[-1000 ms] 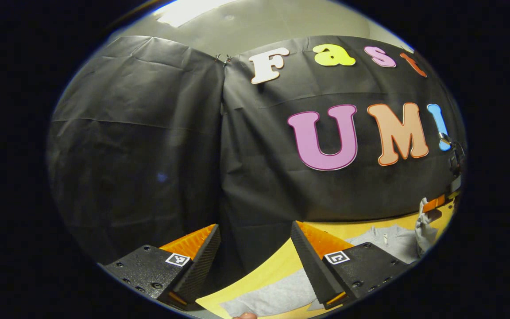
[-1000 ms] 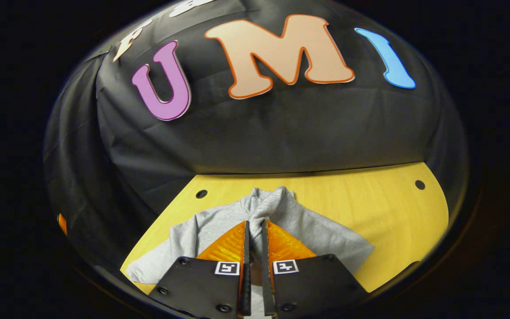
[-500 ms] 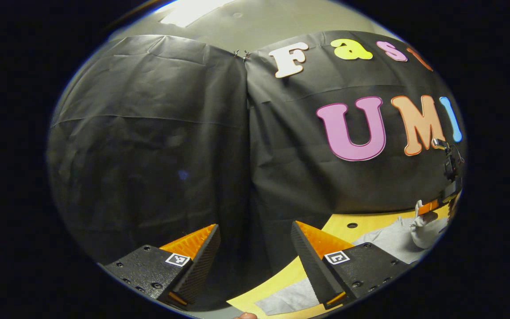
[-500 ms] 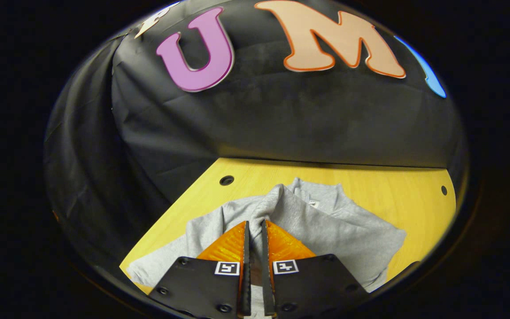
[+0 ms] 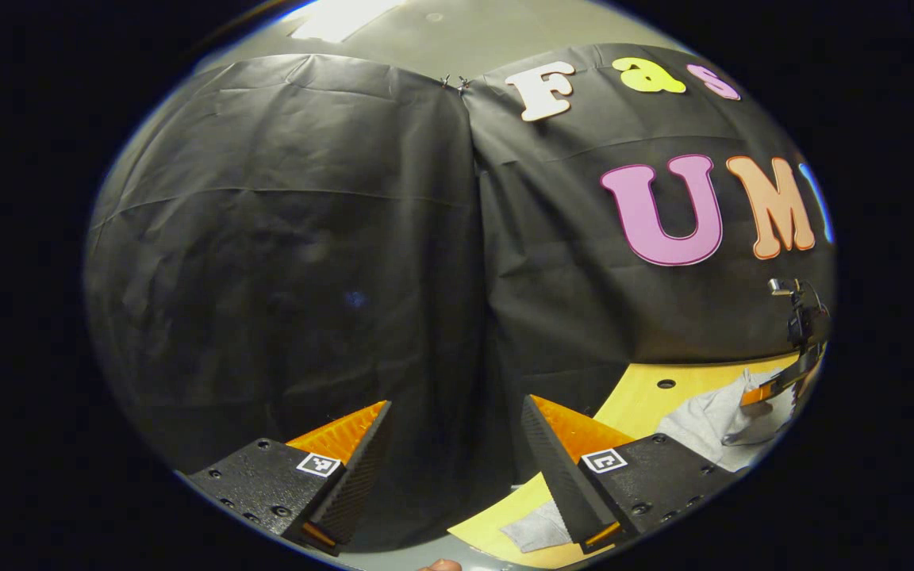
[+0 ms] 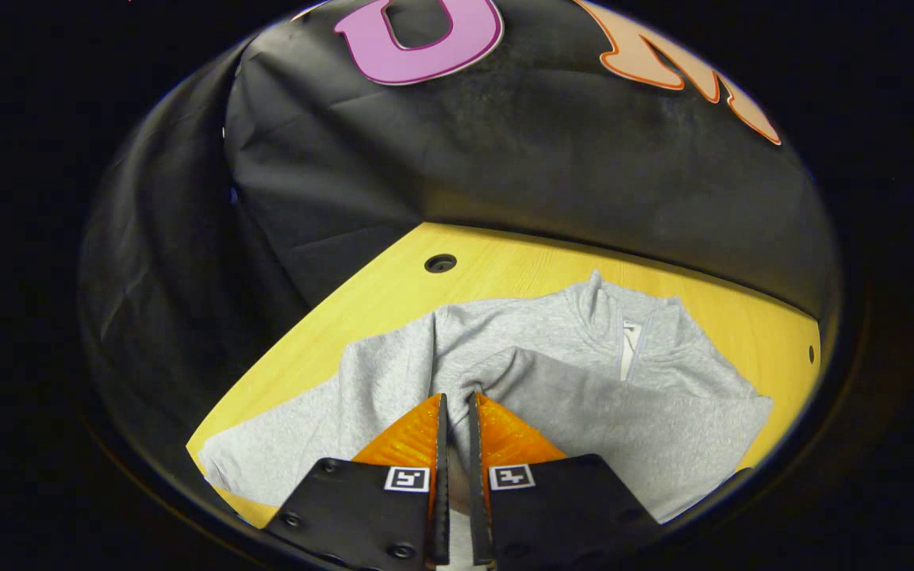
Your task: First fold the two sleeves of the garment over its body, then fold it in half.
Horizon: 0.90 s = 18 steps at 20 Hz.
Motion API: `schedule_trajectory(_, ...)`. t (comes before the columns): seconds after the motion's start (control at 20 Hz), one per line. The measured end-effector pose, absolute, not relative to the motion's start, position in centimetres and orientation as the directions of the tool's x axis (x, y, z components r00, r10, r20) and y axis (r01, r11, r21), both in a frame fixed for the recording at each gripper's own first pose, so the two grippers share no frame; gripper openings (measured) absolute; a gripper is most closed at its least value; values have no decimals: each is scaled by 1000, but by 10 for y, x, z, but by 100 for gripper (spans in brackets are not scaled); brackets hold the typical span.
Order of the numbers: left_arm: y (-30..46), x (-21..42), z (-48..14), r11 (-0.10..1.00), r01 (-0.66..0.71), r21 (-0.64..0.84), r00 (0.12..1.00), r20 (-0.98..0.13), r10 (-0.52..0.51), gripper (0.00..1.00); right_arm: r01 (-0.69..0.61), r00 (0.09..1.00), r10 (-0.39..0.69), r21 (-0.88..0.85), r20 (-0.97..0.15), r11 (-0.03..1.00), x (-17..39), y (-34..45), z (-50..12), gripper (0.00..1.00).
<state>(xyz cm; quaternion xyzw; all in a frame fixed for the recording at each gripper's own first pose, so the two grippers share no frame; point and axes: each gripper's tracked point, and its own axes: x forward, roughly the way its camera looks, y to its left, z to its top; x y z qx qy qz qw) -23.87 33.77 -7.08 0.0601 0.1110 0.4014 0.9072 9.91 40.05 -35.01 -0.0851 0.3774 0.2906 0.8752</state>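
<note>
Right gripper view, nearest first: the right gripper has its orange fingers pressed together on a fold of grey cloth, the sleeve of a grey zip-neck sweatshirt, which it carries across the garment's chest. Beyond the fingertips the sleeve lies as a broad band over the body, running toward the desk's right edge. Farther off, the collar with its short zip points at the desk's far edge, and the other sleeve stretches out flat toward the near left corner, not yet folded. The yellow wooden desk carries it all; a round hole sits near its far left corner, against the black cloth wall.

From the left gripper view, the left gripper hangs with jaws wide apart and nothing between them, off the desk's left side and aimed at the wall; a scrap of grey cloth shows by its right finger. Far to the right, the other tool pinches the raised cloth.

By the look of it, the first sleeve fold is in hand and close to done. The next move appears to call for lowering and releasing this sleeve flat on the body, then sending the free gripper to the outstretched cuff. A loose drop could leave a ridge under the later half-fold.
</note>
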Motion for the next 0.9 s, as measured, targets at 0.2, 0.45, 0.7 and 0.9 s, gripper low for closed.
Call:
schedule_trajectory(0.2, 341, -239, -75, 669, -714, 205, 651, -158, 743, 97, -582, 541, 459, 79, -705, 809, 94, 412, -352, 13)
schedule_trajectory(0.45, 340, -238, -80, 687, -700, 193, 667, -165, 726, 94, -577, 588, 492, 94, -642, 811, 97, 411, -324, 100)
schedule_trajectory(0.7, 327, -224, -109, 734, -663, 148, 702, -217, 678, 98, -534, 642, 503, 133, -578, 835, 95, 389, -284, 99)
schedule_trajectory(0.9, 315, -215, -154, 772, -631, 76, 719, -318, 618, 94, -514, 679, 493, 128, -544, 848, 92, 357, -260, 99)
